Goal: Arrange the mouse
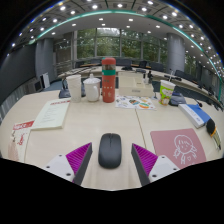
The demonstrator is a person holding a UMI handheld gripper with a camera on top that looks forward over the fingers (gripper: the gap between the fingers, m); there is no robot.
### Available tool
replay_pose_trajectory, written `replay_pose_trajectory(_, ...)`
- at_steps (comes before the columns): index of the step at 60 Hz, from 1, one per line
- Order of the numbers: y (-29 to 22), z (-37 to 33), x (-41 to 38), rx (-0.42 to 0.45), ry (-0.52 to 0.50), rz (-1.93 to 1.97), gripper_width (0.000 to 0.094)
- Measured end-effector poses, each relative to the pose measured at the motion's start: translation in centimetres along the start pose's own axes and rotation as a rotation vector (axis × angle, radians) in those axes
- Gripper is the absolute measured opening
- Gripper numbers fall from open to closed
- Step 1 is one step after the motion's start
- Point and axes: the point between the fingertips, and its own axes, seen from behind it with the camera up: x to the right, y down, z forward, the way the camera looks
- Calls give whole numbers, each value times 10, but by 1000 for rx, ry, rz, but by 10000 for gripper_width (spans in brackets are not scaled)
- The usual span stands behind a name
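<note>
Black mouse [110, 150] sitting right between my fingers on the pale tabletop [90, 135].

My gripper [110, 165] is spread wide, magenta pads [78, 159] on either side of the mouse with a gap on both sides, so I'm not squeezing anything. Just to the right there's a pink mat [180, 146], and off to the left a paper with red print [21, 138] plus an open booklet [49, 113]. Further ahead a tall red and green bottle [108, 79], a white jug [92, 89] and a green cup [166, 92] crowd the far side. The stretch of table straight ahead of the mouse is bare, with the near table edge right under my fingers.
</note>
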Motion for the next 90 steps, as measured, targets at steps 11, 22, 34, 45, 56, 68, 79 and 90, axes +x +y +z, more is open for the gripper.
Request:
replay_pose_trajectory(11,5,45,0,-74,7,5,522)
replay_pose_trajectory(22,6,47,-1,-82,-15,-3,418)
replay_pose_trajectory(34,-6,37,-3,-62,-47,-36,330)
replay_pose_trajectory(45,-69,-12,10,55,-81,2,329)
replay_pose_trajectory(56,-125,-59,93,172,-48,37,327)
replay_pose_trajectory(68,-78,-48,206,112,35,25,327)
replay_pose_trajectory(79,4,-9,255,-27,66,22,328)
replay_pose_trajectory(90,33,9,260,-57,41,60,434)
